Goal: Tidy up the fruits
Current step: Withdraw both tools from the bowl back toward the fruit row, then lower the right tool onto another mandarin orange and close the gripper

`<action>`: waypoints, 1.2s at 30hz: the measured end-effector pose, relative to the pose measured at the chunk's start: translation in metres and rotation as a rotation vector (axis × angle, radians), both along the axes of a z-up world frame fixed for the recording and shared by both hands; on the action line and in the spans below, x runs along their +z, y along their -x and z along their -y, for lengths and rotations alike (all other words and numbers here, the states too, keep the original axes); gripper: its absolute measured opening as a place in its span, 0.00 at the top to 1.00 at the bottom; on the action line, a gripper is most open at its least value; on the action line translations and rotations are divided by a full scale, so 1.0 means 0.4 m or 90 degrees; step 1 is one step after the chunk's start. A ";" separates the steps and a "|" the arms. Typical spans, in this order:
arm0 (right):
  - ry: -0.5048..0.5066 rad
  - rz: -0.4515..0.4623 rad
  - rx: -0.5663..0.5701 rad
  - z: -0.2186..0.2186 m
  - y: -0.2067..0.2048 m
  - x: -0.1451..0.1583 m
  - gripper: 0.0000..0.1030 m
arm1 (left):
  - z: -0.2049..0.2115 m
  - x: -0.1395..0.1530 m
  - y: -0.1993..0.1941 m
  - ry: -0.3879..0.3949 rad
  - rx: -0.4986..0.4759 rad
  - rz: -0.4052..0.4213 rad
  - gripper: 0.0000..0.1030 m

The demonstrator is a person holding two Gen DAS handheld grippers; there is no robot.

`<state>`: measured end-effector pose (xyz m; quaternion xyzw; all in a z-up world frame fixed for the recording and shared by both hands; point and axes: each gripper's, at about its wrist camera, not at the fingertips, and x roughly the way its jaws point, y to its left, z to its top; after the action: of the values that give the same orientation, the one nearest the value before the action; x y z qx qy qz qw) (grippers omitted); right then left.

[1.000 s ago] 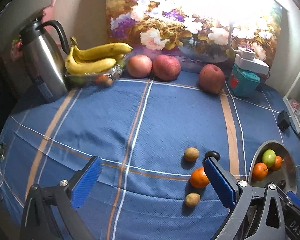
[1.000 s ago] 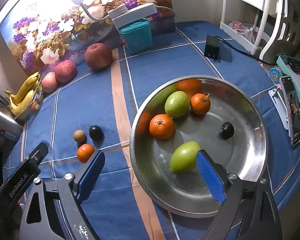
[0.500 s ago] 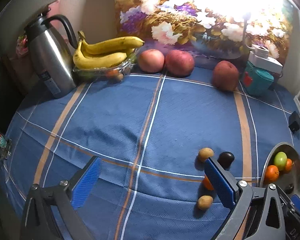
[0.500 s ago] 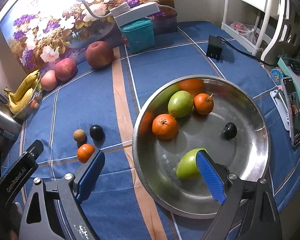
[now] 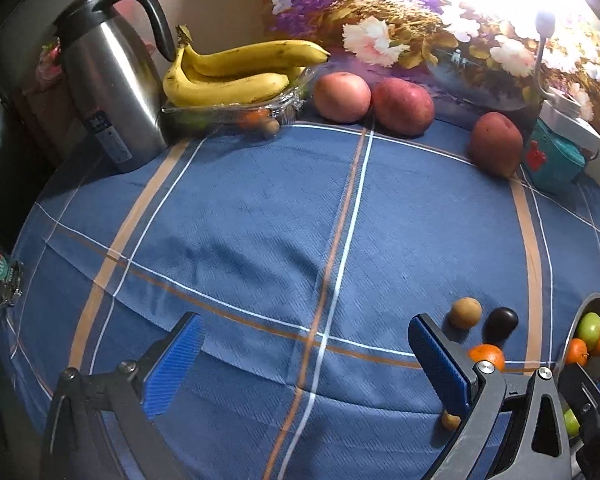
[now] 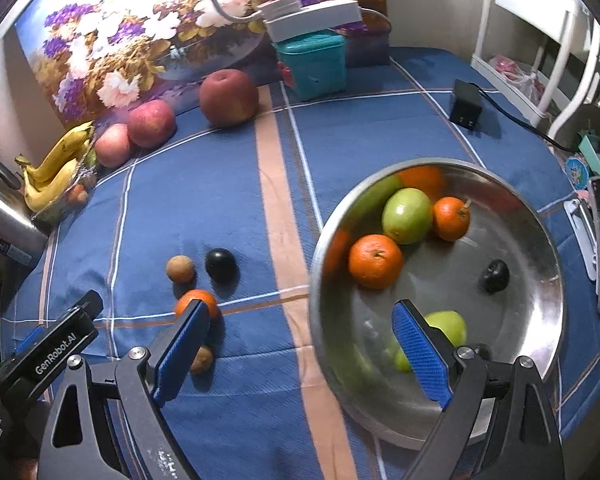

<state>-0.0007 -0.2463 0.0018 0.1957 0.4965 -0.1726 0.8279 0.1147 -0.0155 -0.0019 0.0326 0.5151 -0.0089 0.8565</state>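
Steel bowl (image 6: 540,240) on the blue tablecloth (image 6: 260,160) holds two oranges, two green fruits, one dark one. Just left of it lie a loose orange (image 6: 194,302), dark fruit (image 6: 220,265) and two brown ones. My right gripper (image 6: 300,344) and left gripper (image 5: 304,360) both gape wide, empty.

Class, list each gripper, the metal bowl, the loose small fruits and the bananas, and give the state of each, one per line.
left gripper: open, empty
right gripper: open, empty
metal bowl: holds fruit
orange: loose on the cloth
dark fruit: loose on the cloth
brown fruit: loose on the cloth
bananas: in the clear dish
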 end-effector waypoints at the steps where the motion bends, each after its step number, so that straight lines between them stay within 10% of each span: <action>1: -0.001 0.003 0.003 -0.005 -0.005 0.001 0.10 | -0.006 -0.002 -0.007 0.004 0.000 -0.004 0.00; 15: -0.018 0.009 0.043 -0.076 -0.085 -0.021 0.12 | -0.049 -0.030 -0.074 0.064 -0.001 -0.059 0.00; 20: -0.026 -0.007 0.059 -0.096 -0.116 -0.046 0.18 | -0.035 -0.056 -0.081 0.019 -0.020 -0.078 0.00; 36: -0.047 -0.062 0.113 -0.149 -0.158 -0.134 0.48 | -0.062 -0.111 -0.106 0.091 -0.002 -0.150 0.01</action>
<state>0.0624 -0.1869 -0.0519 0.1728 0.5577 -0.0891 0.8069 0.1569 0.0094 -0.0465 -0.0291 0.6098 -0.0509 0.7904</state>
